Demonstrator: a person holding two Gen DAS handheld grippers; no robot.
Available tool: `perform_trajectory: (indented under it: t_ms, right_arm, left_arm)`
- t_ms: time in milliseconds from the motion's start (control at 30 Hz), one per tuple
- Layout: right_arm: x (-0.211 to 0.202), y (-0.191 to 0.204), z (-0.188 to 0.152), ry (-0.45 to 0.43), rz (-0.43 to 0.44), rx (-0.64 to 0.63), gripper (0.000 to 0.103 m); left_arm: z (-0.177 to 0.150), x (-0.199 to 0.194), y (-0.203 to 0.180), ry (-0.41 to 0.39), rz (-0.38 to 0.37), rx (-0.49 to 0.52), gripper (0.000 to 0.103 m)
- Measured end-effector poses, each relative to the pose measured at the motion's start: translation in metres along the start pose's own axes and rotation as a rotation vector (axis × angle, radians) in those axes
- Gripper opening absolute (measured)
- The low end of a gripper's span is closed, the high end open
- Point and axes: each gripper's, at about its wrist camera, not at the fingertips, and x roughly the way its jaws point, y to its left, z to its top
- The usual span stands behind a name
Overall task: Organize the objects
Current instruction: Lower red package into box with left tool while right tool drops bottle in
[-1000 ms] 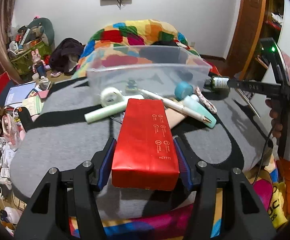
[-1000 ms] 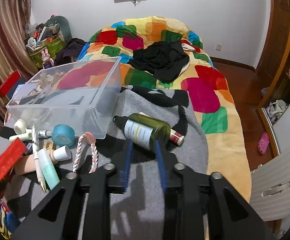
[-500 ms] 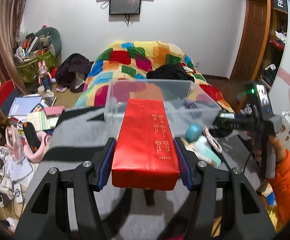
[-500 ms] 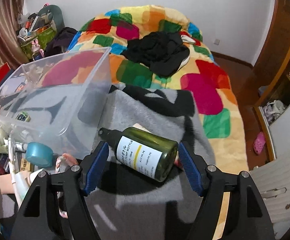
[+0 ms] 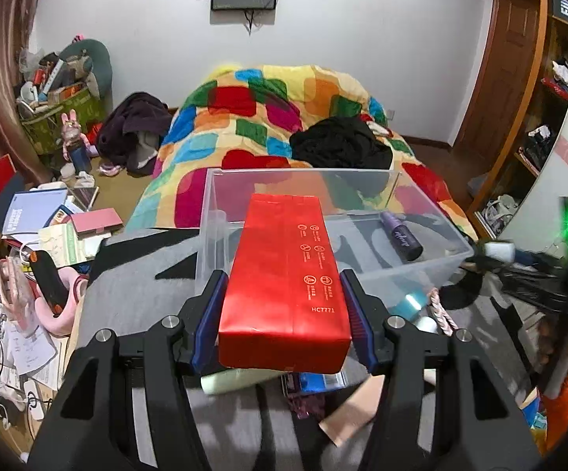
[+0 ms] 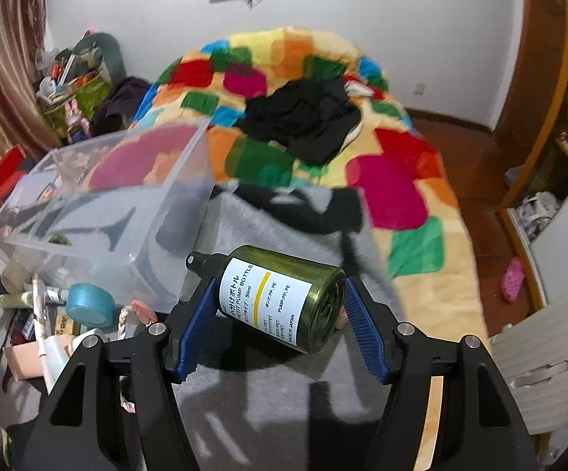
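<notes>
My left gripper (image 5: 284,298) is shut on a long red box (image 5: 286,271) and holds it in the air, its far end over the near wall of a clear plastic bin (image 5: 433,267). A purple bottle (image 5: 401,235) lies in the bin. My right gripper (image 6: 276,310) has its blue pads on both sides of an olive-green pump bottle (image 6: 280,298) with a white label, just right of the bin (image 6: 99,204). The bottle seems lifted off the grey blanket (image 6: 284,412). The right gripper also shows at the right edge of the left wrist view (image 5: 550,286).
Loose items lie on the blanket left of the bottle: a teal tape roll (image 6: 88,302), a braided cord (image 6: 125,314), tubes and a pen (image 6: 39,314). A patchwork quilt (image 6: 292,74) with black clothes (image 6: 303,117) lies behind. Books and clutter cover the floor (image 5: 48,216).
The left gripper has lifted the red box off the pile and carried it up toward the bin. The right gripper opened, moved around the green bottle and closed on it.
</notes>
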Motion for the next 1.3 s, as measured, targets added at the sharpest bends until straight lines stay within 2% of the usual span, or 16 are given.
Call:
perform_trajectory:
  t_ms: [133,367,567,667,933,1300]
  right_arm:
    - [-0.026,-0.003,0.013,-0.070,-0.015,0.018,0.062]
    - [-0.045,0.023,0.037,-0.111,0.084,-0.011,0.062]
    - [-0.025,0.064,0.053,-0.048,0.202,-0.052,0.062]
    - [-0.011,0.084,0.054,-0.008,0.233,-0.085,0.062]
    - [0.022,0.127,0.055,0.087,0.243,-0.182,0.062]
    - [0.043,0.144,0.050,0.154,0.235,-0.211,0.062]
  left_arm:
    - [0.010,0.019,0.004,0.043,0.008,0.007,0.057]
    - [0.022,0.037,0.000,0.101,0.001,0.040,0.057]
    - [0.030,0.049,-0.003,0.140,-0.008,0.062,0.057]
    - [0.031,0.056,0.000,0.172,-0.027,0.060,0.057]
    - [0.029,0.052,0.002,0.165,-0.047,0.066,0.057]
    - [0.025,0.030,0.011,0.115,-0.071,0.048,0.072]
